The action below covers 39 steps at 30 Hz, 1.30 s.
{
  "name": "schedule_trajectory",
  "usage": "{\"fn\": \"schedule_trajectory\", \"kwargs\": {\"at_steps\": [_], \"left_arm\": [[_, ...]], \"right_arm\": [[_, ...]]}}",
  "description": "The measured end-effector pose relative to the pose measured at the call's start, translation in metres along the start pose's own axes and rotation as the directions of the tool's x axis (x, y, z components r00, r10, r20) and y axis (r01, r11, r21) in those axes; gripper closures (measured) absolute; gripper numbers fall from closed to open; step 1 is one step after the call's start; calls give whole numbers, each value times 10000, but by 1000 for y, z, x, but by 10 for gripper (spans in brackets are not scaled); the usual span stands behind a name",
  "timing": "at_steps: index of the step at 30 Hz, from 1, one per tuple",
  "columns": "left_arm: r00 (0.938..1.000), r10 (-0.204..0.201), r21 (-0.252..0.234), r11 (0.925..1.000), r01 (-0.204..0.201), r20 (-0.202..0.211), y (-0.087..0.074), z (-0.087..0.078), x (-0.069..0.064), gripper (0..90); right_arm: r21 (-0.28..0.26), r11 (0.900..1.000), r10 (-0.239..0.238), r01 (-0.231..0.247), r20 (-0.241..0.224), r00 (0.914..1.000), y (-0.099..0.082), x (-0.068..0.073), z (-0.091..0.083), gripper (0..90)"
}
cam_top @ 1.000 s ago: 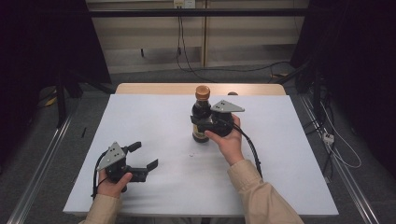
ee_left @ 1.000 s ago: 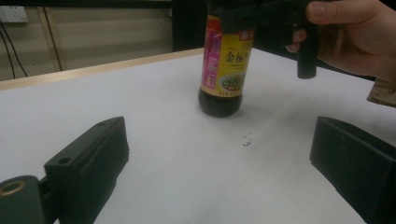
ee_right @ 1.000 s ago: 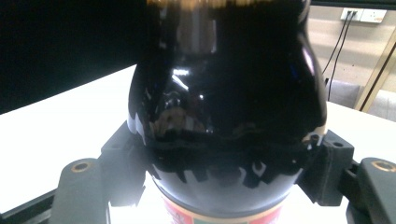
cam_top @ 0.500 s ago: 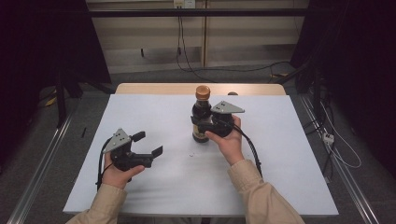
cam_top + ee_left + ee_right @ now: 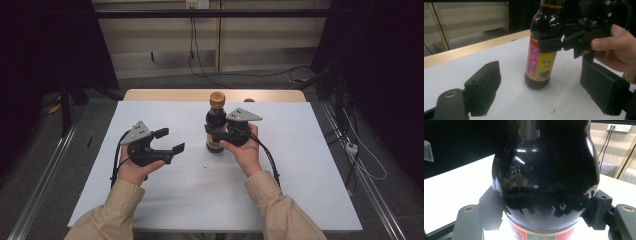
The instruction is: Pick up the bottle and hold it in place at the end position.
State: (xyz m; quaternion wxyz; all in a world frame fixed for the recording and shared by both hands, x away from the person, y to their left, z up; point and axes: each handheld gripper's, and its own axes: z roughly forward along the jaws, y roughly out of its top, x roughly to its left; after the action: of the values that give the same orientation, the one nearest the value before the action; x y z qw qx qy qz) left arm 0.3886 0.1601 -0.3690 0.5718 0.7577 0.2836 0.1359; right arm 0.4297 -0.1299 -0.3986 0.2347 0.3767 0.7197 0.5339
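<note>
The right gripper [image 5: 223, 131] is clamped around the shoulder of the soy sauce bottle [image 5: 216, 125], steadying it upright on the white table [image 5: 300, 165], probably so the cap [image 5: 217, 98] can be worked. The left gripper [image 5: 169, 140], empty and just narrowing its jaws, has risen closer to the bottle.

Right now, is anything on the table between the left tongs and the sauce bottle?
Nothing visible. The left tongs stand open, facing the bottle across bare white table; the right tongs already clamp its body.
</note>
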Motion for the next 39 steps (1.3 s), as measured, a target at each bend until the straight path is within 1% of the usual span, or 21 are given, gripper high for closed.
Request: {"fn": "schedule_trajectory", "kwargs": {"at_steps": [3,6,7,8,10,11,13,14,15,17,19,23,25,26,28,30,31,33,34,36,39], "left_arm": [[10000,5,-6,10000,-5,93,6,4,1,218],[9996,196,-3,9998,-196,-219,11,7,3,293],[9992,305,-25,9995,-306,-277,13,8,3,318],[9991,305,-9,9995,-305,-308,14,10,3,343],[9991,356,-30,9994,-356,-221,18,13,3,359],[9983,494,56,9988,-492,-322,20,14,2,367],[9985,524,56,9986,-523,-184,23,17,1,387],[9980,589,96,9982,-587,-223,25,19,0,390],[9983,577,99,9983,-576,-124,27,21,0,392],[9984,550,27,9985,-550,-162,32,23,0,395],[9989,462,-143,9988,-463,-67,37,25,1,397],[9992,384,-178,9991,-385,-66,48,29,3,398],[9992,401,-201,9990,-399,79,53,30,4,411],[9991,422,-154,9990,-421,56,55,31,5,423],[9989,368,-88,9993,-365,297,58,33,6,453],[9980,539,62,9985,-541,318,62,34,6,473],[9980,500,75,9987,-504,388,63,35,6,488],[9976,544,172,9983,-552,433,66,37,5,513],[9969,555,196,9982,-567,556,68,38,6,527],[9961,552,245,9981,-570,693,70,40,6,582],[9945,313,413,9985,-356,996,74,44,7,698]], "right_arm": [[-6,10000,-14,14,-41,10000,0,0,0,292],[23,10000,-20,20,-50,10000,0,-1,0,292],[25,10000,-40,40,-47,10000,0,-1,0,292],[22,10000,-15,15,-43,10000,0,-1,0,292],[26,10000,-11,11,-39,10000,0,-1,0,292],[36,10000,-25,25,-41,10000,0,-1,0,292],[38,10000,-28,28,-38,10000,0,-1,0,292],[46,10000,-27,28,-37,10000,0,-1,0,292],[50,10000,-41,42,-43,10000,0,-1,0,292],[49,10000,-21,22,-42,10000,0,-1,0,293],[65,10000,-43,43,-36,10000,0,-1,0,293],[84,10000,-47,48,-33,10000,0,-1,-1,293],[82,10000,-52,52,-22,10000,0,0,0,293],[80,10000,-53,53,-22,10000,0,-1,0,293],[81,10000,-56,57,-16,10000,0,0,0,293],[85,9999,-56,56,-8,10000,0,0,0,293],[91,9999,-57,57,-7,10000,0,0,0,294],[96,9999,-55,55,-4,10000,0,0,-1,294],[101,9999,-65,66,-2,10000,0,0,-1,294],[93,10000,-30,30,-5,10000,0,0,-1,294],[101,9999,-31,31,0,10000,0,0,-1,295]]}}
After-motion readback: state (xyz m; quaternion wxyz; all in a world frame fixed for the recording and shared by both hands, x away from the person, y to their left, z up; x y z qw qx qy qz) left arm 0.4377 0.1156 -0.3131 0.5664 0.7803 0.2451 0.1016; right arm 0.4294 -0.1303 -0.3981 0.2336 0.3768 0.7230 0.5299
